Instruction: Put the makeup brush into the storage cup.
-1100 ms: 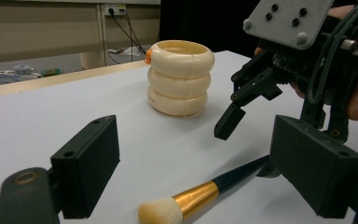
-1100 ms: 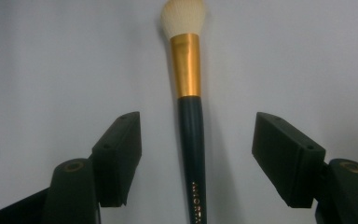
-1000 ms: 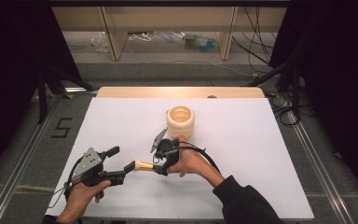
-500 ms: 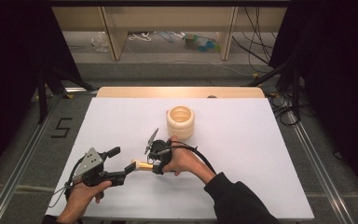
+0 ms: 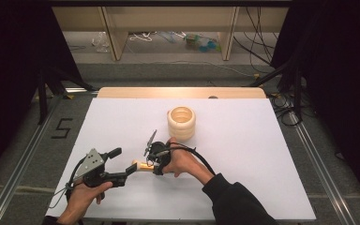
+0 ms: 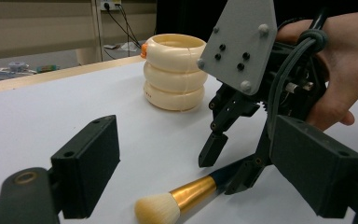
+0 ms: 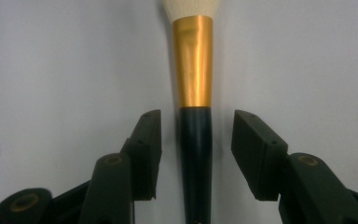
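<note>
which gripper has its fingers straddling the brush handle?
The right gripper: its open fingers flank the dark handle of the brush. The left gripper, also open, faces the bristle end.

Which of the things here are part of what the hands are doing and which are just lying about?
In the job:
makeup brush, lying on the table
right hand-held gripper, open around the brush's dark handle
left hand-held gripper, open near the bristles
cream ringed holder, probably

Lying about:
cables and clutter on the floor beyond the table

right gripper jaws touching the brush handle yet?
Apart. The right gripper view shows the right gripper open, its jaws on either side of the brush handle with white table showing in both gaps.
</note>
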Action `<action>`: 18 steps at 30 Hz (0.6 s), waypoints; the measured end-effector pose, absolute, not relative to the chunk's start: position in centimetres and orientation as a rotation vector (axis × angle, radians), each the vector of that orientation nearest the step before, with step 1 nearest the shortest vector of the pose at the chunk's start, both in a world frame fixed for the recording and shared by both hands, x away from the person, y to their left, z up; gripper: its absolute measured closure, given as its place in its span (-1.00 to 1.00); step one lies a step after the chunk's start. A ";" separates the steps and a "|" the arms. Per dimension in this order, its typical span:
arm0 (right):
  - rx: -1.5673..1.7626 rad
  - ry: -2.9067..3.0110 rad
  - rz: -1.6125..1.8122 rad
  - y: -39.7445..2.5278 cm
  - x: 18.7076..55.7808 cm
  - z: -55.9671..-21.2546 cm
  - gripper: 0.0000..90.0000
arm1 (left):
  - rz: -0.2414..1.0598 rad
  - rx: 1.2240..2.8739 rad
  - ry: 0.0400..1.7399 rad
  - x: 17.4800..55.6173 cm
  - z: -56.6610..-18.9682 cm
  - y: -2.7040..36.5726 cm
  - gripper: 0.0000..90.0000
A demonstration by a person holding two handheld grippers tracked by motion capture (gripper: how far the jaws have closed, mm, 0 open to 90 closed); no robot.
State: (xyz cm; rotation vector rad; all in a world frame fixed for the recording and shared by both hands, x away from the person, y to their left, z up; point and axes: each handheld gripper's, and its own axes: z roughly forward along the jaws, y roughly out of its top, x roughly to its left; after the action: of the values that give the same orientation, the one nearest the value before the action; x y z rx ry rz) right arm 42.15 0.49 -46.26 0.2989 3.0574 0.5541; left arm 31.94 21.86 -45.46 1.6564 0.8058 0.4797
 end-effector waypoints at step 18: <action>0.196 3.059 0.463 1.2 42.4 -46.3 0.44 | 0.476 1.672 0.802 32.0 -45.6 21.8 -0.65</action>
State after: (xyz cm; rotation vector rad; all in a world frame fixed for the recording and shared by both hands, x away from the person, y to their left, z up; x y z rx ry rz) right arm 42.41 1.22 -46.26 0.1962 3.0593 0.4628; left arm 31.98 21.81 -45.56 1.6722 0.8020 0.4762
